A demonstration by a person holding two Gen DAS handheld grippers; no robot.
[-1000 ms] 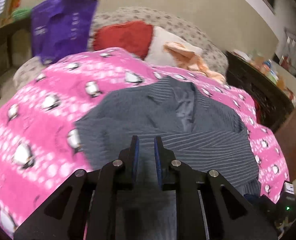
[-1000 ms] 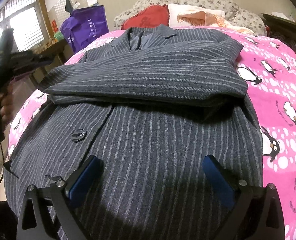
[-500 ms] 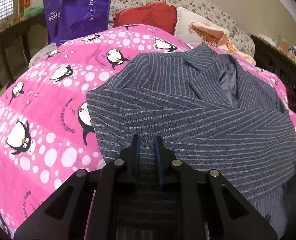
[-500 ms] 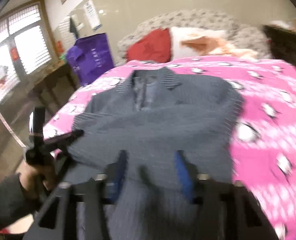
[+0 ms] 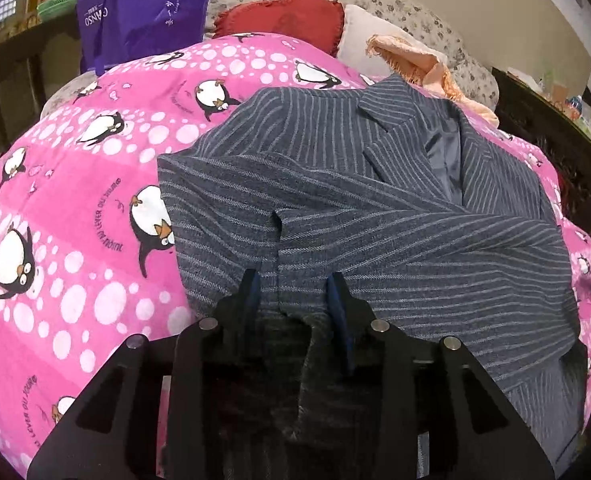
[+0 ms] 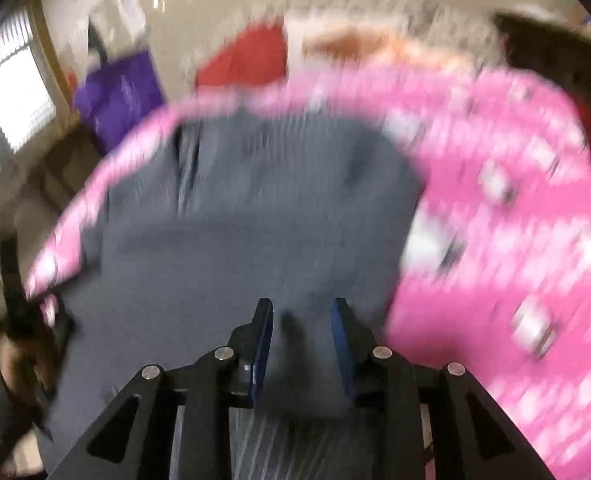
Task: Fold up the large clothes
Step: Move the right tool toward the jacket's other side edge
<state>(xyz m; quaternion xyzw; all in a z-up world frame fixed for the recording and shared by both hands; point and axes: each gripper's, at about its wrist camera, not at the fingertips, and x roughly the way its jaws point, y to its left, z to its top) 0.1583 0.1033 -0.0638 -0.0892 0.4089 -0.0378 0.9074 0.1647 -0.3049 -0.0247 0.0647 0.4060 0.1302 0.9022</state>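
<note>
Grey pinstriped wool makes up the suit jacket (image 5: 395,216), which lies front-up on the bed, collar toward the pillows and both sleeves already crossed flat over the chest. Its lower part hangs toward the near edge. In the left wrist view a fold of that cloth, seemingly the sleeve end and hem, sits between the blue pads of the left hand-held gripper (image 5: 293,298); the jaws are opening and the pads no longer look pressed on it, so the cloth seems to be just let go. The right hand-held gripper (image 6: 303,332) shows in a badly smeared view above the jacket's lower half; its jaws are closing, and I cannot tell whether any cloth is caught between them.

Under the jacket spreads a pink penguin-print blanket (image 5: 75,200). Beyond it lie a red cushion (image 5: 287,20), a white pillow with a peach fringed cloth (image 5: 411,60), and a purple bag (image 5: 143,4) at the far left.

Risks, as I judge them: the released sleeve could slide off the chest as the left jaws part, undoing the crossing. The right jaws, closing while that view is so blurred, may pinch one layer only or drag the hem askew, and the soft blanket could let the whole jacket creep toward the bed edge
</note>
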